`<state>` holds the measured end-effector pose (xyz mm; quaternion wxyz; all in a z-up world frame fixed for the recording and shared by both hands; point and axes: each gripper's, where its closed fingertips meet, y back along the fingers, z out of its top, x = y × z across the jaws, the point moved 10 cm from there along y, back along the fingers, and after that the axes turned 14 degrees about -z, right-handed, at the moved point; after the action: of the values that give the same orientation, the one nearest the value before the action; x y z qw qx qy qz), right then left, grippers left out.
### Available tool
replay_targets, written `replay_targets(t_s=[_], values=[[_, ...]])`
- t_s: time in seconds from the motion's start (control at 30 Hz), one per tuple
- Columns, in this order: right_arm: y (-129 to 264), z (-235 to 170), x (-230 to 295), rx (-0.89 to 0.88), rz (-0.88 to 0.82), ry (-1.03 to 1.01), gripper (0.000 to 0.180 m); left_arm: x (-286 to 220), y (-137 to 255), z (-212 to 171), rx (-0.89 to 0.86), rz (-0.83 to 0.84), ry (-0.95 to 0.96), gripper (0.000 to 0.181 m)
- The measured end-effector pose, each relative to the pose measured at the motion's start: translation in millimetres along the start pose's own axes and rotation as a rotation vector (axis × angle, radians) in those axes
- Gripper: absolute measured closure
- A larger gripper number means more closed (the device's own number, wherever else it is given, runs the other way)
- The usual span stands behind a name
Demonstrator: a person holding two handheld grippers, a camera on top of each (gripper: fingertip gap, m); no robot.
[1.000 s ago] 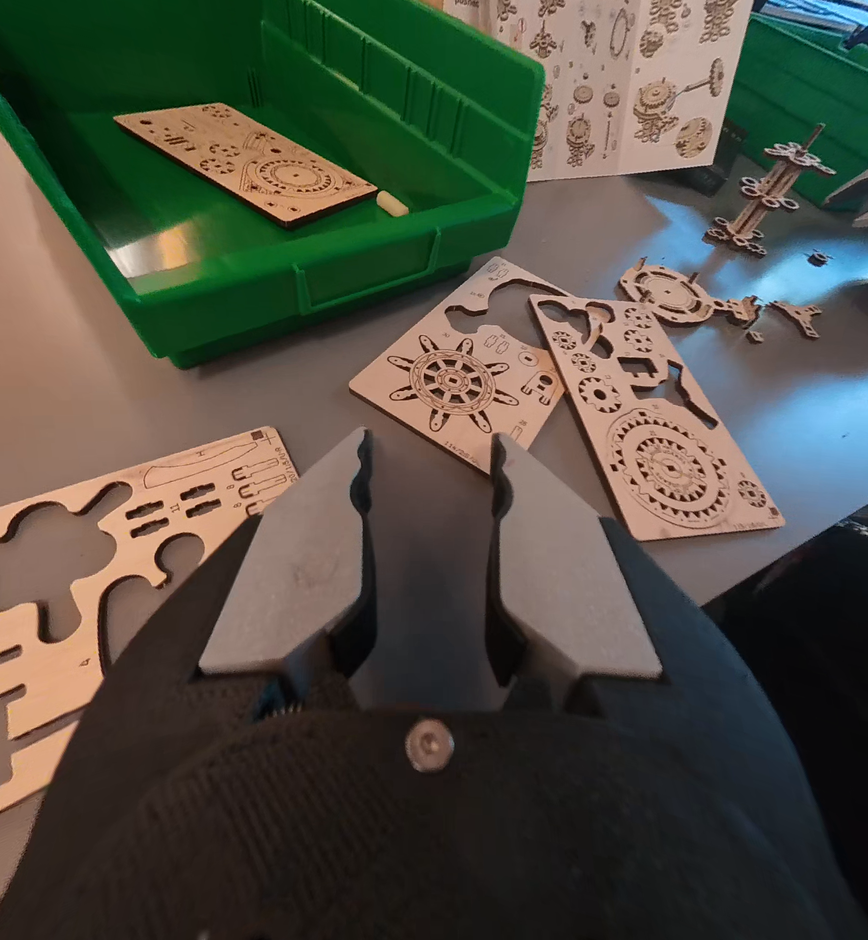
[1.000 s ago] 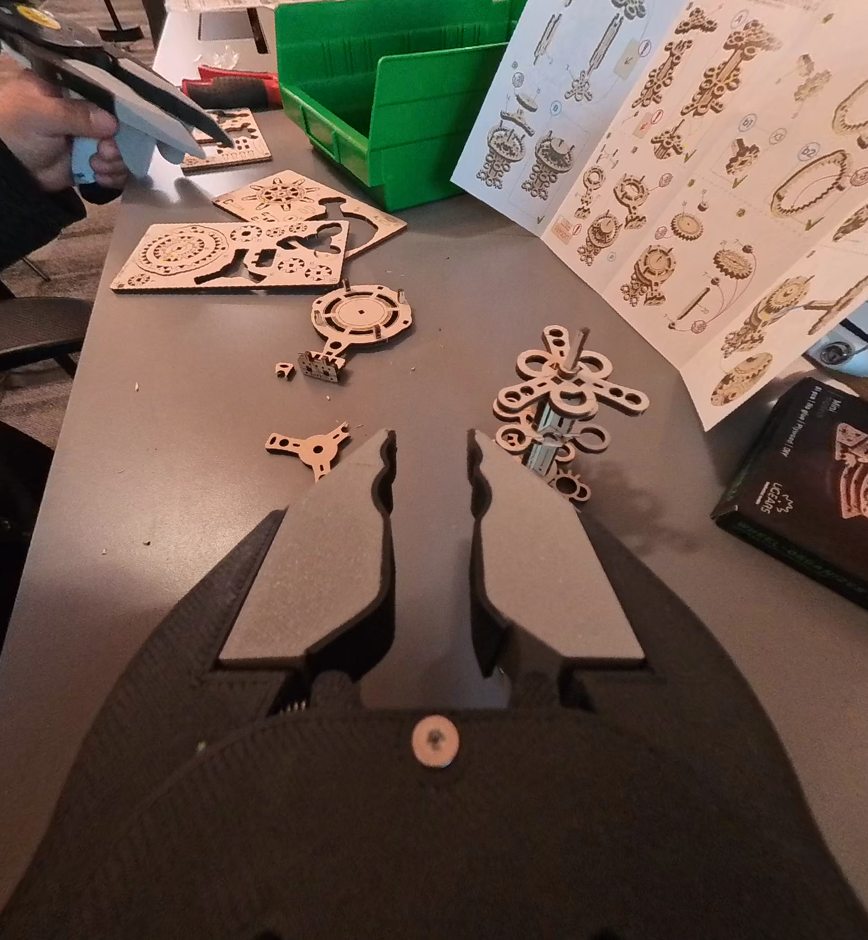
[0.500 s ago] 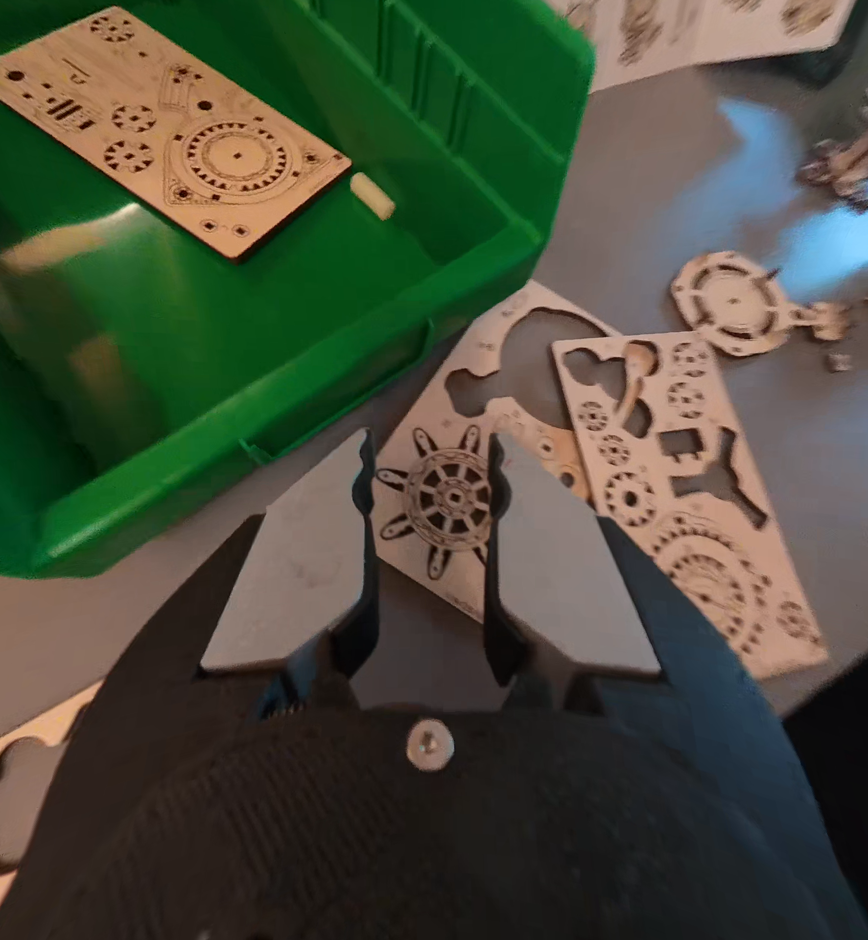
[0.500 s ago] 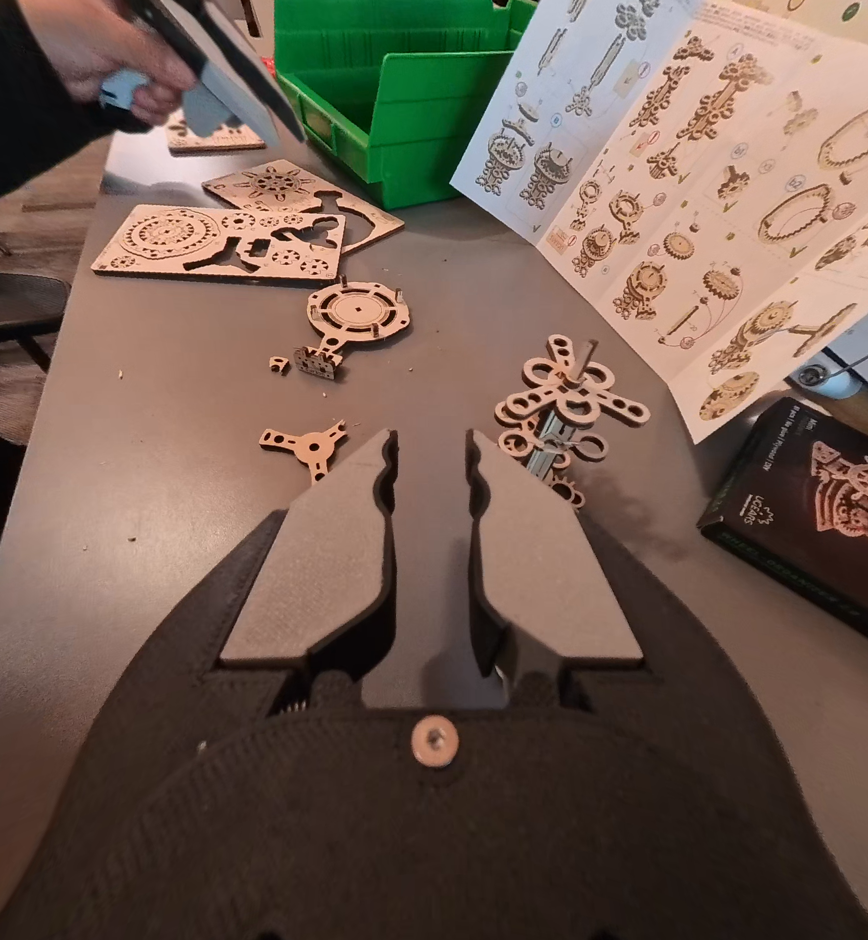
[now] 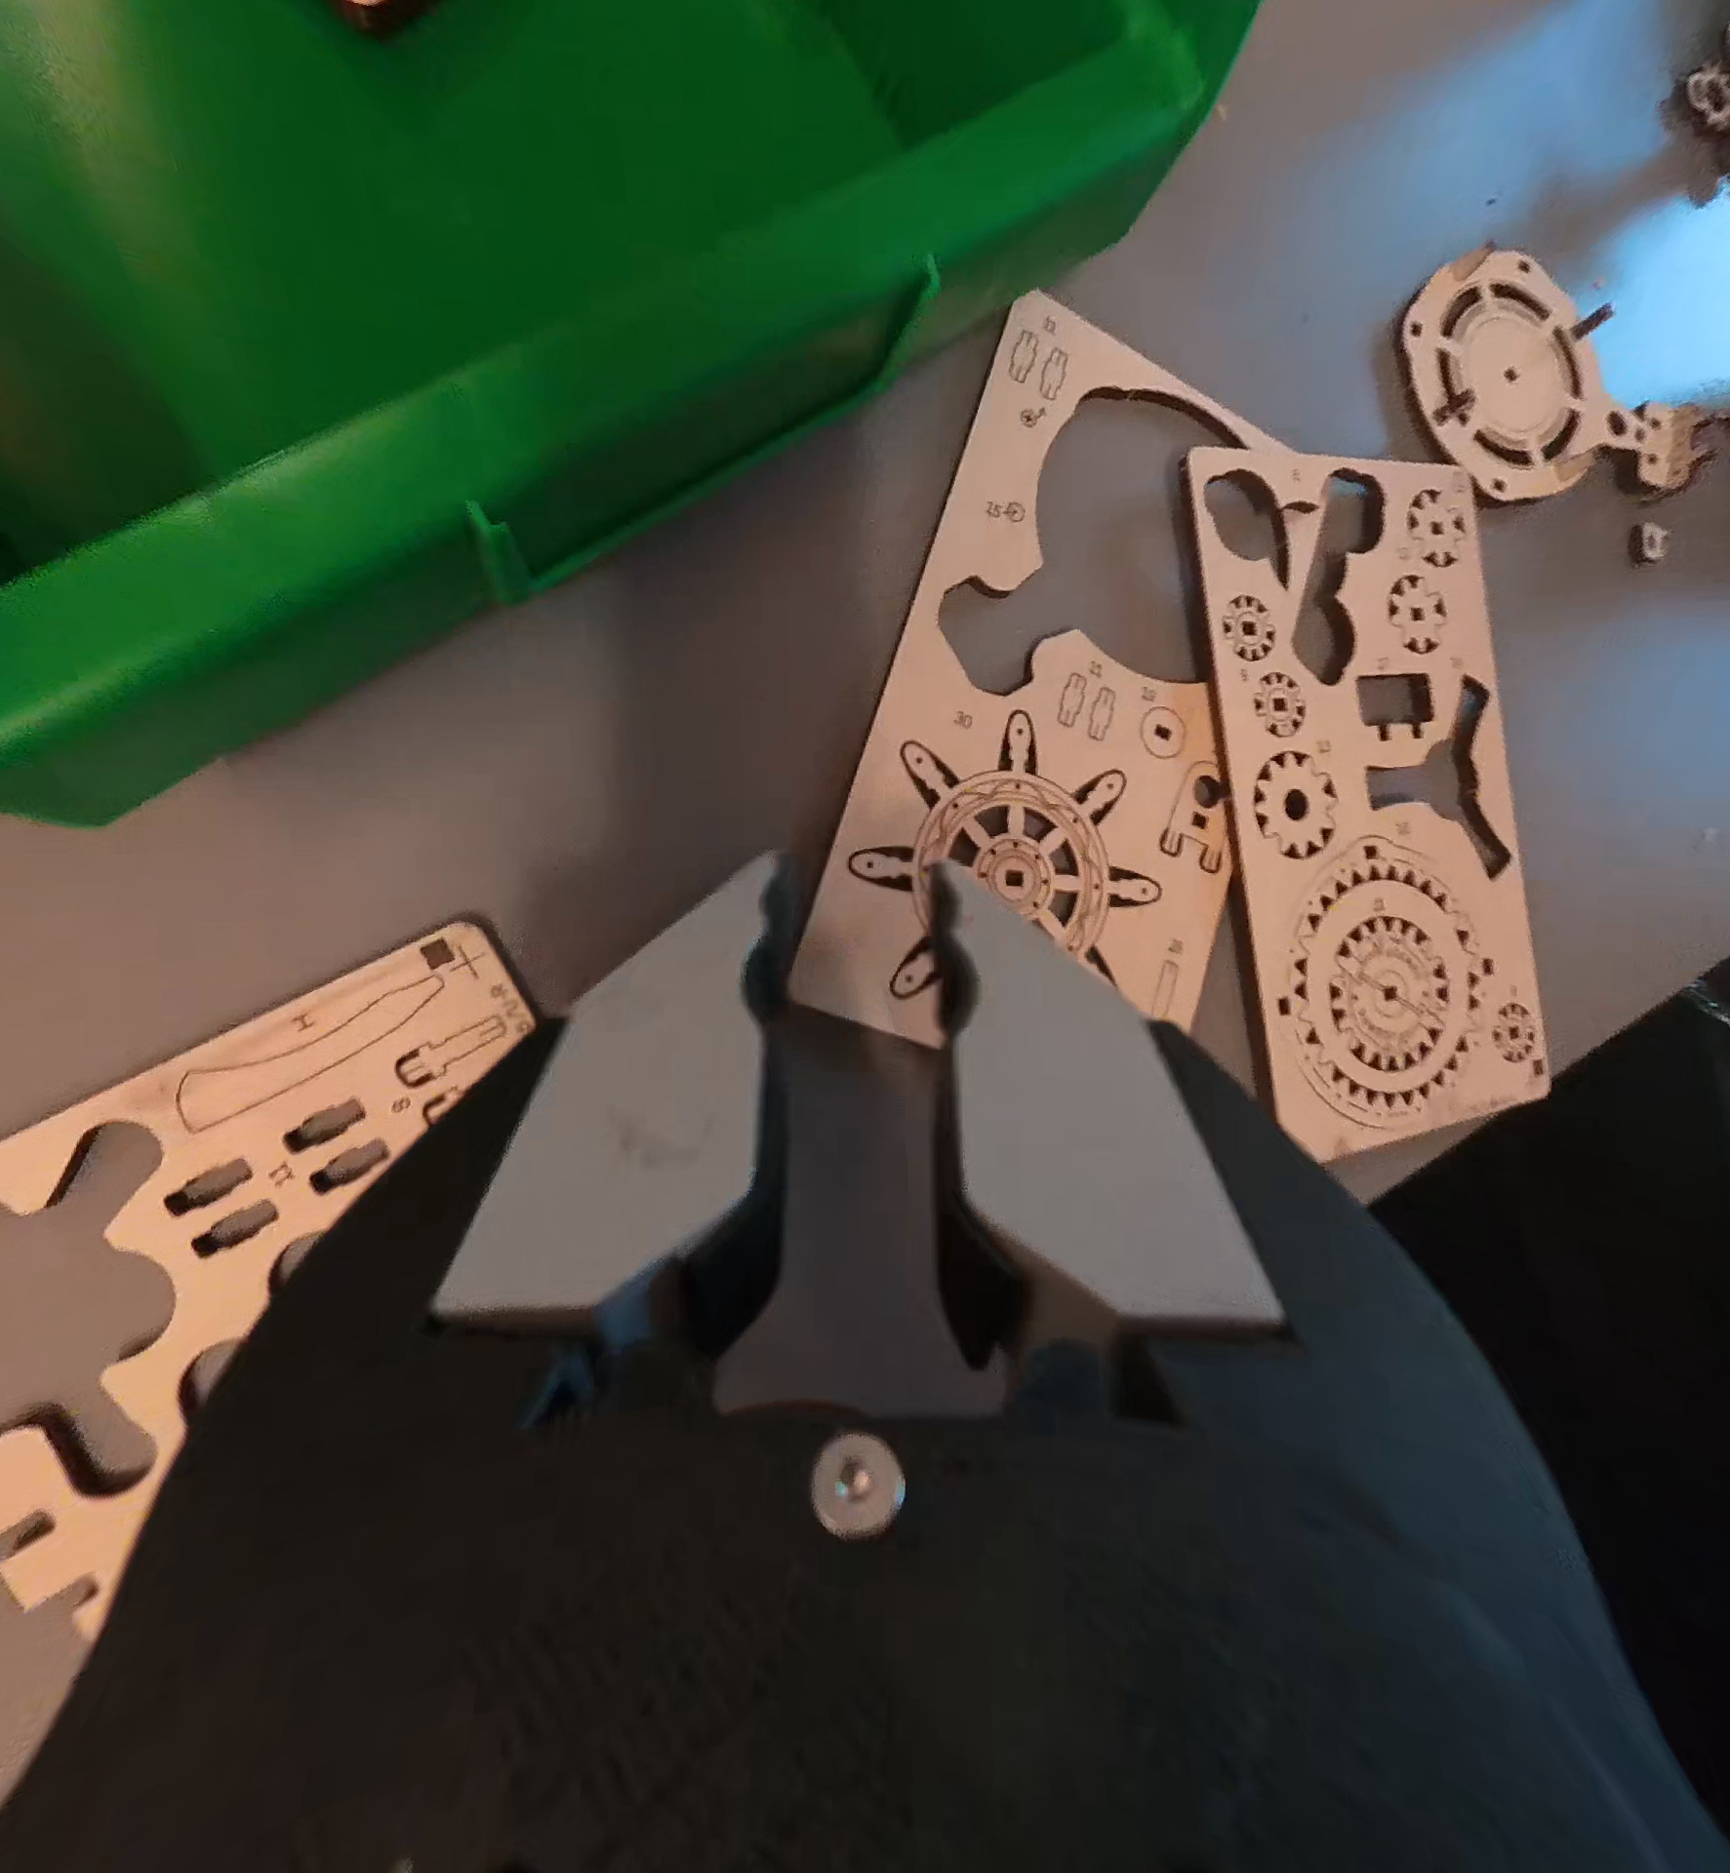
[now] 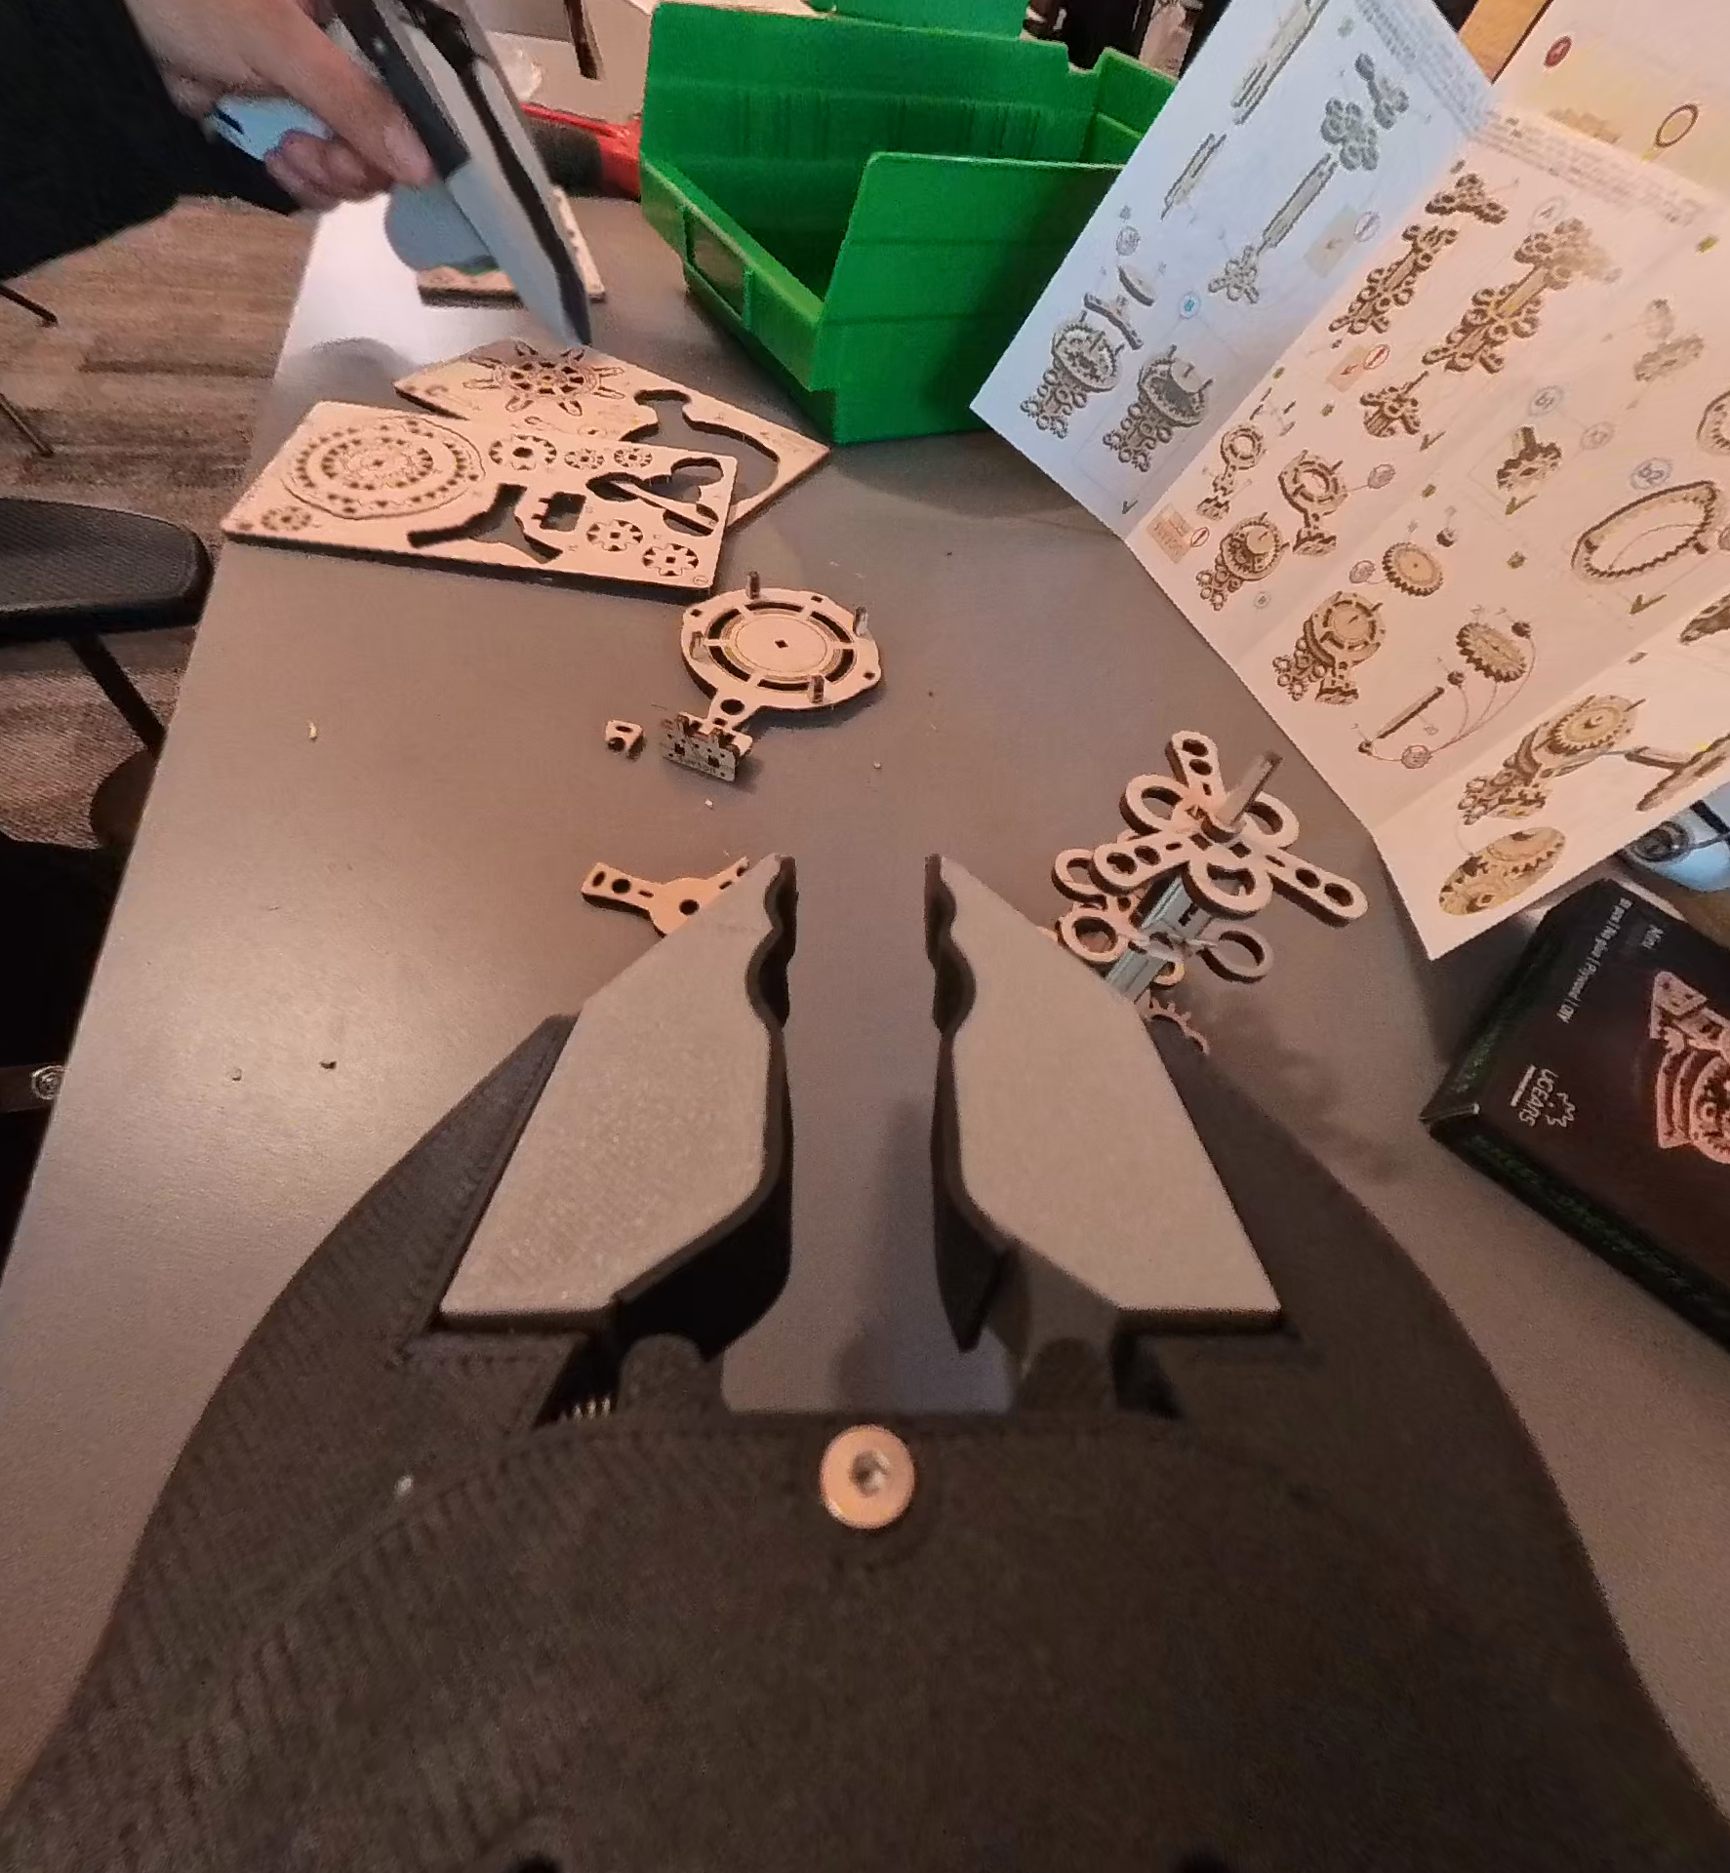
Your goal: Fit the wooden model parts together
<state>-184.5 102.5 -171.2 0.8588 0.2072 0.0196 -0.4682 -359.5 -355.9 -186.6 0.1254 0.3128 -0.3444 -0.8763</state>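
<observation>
My left hand-held gripper [image 5: 855, 892] is released and carries nothing. Its jaws stand apart over the lower left corner of the thin pale plywood sheet with the ship's-wheel cut-out [image 5: 1018, 709], at the centre of the left wrist view. I cannot tell whether a fingertip touches the sheet.

My right hand-held gripper [image 6: 860, 892] is also released and empty, above bare grey bench [image 6: 414, 831].

Location of parts:
- A second plywood sheet with gear cut-outs [image 5: 1367, 811] overlaps the right edge of the first.
- A round slotted wooden disc with upright pegs [image 6: 779, 644] lies at centre of the right wrist view.
- A small three-armed wooden piece [image 6: 658, 892] lies just left of the right fingertips.
- A part-built looped wooden assembly on a shaft [image 6: 1195, 872] stands just right of them.
- A green plastic bin [image 5: 435, 355] fills the upper left of the left wrist view.

Handling, as I judge it: the sheets are light, stiff and flat, hard to lift off the bench except by an edge. Spokes and gear teeth look fragile; I would grip solid border or hub areas only.

Writing: small part numbers are engraved on the sheets. The folded paper instruction sheet [image 6: 1448, 456] and dark cardboard box [image 6: 1651, 1115] bear printing that I do not reproduce.
</observation>
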Motion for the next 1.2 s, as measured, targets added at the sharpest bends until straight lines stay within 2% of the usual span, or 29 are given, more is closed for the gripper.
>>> replay_targets(t_s=[0.03,0.1,0.2,0.3,0.47,0.57,0.6,0.63,0.67,0.73,0.97,1.1,1.2], values=[[0.2,0.0,0.0,0.0,0.0,-0.002,0.158,-1.3,2.8,-0.6,-0.018,0.004,-0.009,0.135],[0.2,-0.1,0.2,0.0,-0.001,-0.004,0.158,-7.1,4.9,-0.3,-0.042,-0.013,-0.052,0.128],[0.4,0.3,1.0,-0.001,-0.004,-0.002,0.158,-15.4,-5.4,-2.1,0.025,0.017,-0.097,0.089],[1.3,1.4,2.1,-0.007,-0.004,0.001,0.158,-19.1,-12.8,-4.9,0.109,0.15,-0.203,0.081],[3.1,4.1,4.0,-0.022,0.007,0.005,0.158,-30.7,-14.8,-2.7,0.092,0.097,-0.263,0.064],[3.4,5.1,5.4,-0.026,0.019,0.005,0.158,-36.0,-18.3,-4.9,0.1,0.035,-0.256,0.047],[3.3,5.3,6.1,-0.026,0.024,0.005,0.158,-31.9,-21.0,-7.5,0.14,0.083,-0.249,0.047],[3.2,5.5,6.8,-0.025,0.029,0.006,0.158,-28.4,-23.5,-9.4,0.165,0.113,-0.247,0.035],[3.1,5.6,7.5,-0.024,0.034,0.006,0.158,-27.6,-24.0,-9.8,0.157,0.11,-0.251,0.033],[2.8,5.6,8.9,-0.022,0.042,0.009,0.159,-26.5,-22.8,-9.9,0.15,0.108,-0.252,0.035],[3.7,6.9,9.5,-0.027,0.069,0.01,0.159,-18.8,-16.2,-9.4,0.142,0.122,-0.295,0.06],[3.1,7.0,7.9,-0.029,0.083,-0.003,0.159,-25.1,-22.3,-8.0,0.105,0.051,-0.386,0.082],[3.2,6.8,8.1,-0.027,0.085,-0.002,0.159,-18.4,-23.7,-3.3,0.1,0.064,-0.371,0.069]])
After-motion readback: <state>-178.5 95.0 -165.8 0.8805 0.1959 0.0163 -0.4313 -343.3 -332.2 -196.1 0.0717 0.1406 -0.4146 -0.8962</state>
